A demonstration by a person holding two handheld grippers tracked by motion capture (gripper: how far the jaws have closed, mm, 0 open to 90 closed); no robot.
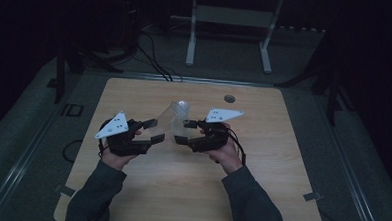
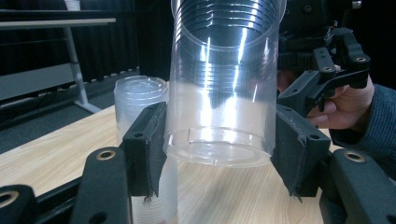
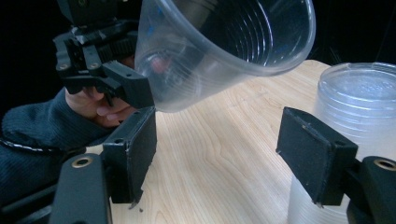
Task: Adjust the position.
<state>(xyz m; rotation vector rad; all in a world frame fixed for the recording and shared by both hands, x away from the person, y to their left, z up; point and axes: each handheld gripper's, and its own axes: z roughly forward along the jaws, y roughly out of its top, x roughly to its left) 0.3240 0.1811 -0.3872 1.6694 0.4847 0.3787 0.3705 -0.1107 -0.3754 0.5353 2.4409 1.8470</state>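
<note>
My left gripper (image 1: 155, 131) (image 2: 219, 156) is shut on the base of a clear plastic cup (image 2: 222, 88) (image 1: 166, 120). The cup is held off the table, tilted, with its mouth toward the right gripper. My right gripper (image 1: 183, 131) (image 3: 217, 149) faces it from close by, open, with only bare tabletop between its pads. In the right gripper view the held cup (image 3: 224, 46) hangs above those jaws. A stack of upturned clear cups (image 2: 140, 100) (image 3: 359, 107) stands on the table just beyond the jaws.
The wooden table (image 1: 190, 190) has a round cable hole (image 1: 229, 98) near its far edge. Behind the table stands a white metal frame (image 1: 231, 22), and cables (image 1: 153, 58) run over the dark floor.
</note>
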